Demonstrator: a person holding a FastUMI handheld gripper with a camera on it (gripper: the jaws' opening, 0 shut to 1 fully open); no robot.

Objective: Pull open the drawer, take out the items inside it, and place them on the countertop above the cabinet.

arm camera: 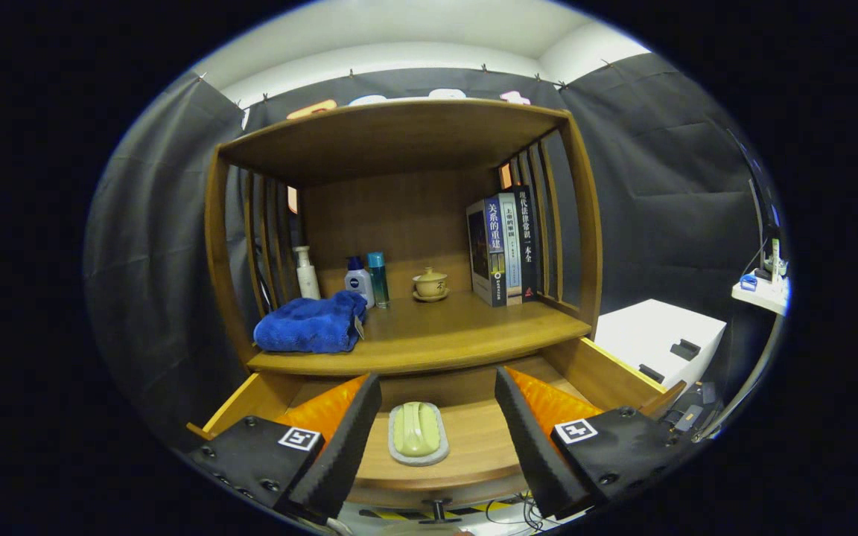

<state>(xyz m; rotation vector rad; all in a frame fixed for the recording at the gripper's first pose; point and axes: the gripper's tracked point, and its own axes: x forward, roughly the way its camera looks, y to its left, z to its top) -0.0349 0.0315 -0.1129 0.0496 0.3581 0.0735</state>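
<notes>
One thing left in the open drawer (474,439): a soap dish (418,433), lying flat btwn the spread tongs (436,435), nothing pinched yet. Best to drop straight down, centre it, squeeze its long sides w/ even pressure, then lift level to the table (444,335) beside the blue towel (312,324)

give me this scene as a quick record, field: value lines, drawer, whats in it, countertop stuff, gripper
drawer: open drawer, pulled out below the countertop
in drawer: one pale green item on a grey tray, lying between the fingers
countertop: countertop holds a blue towel, three bottles, a lidded cup on a saucer, and upright books
gripper: gripper open, fingers spread either side of the green item, not touching it
task state: item not yet taken out
</notes>
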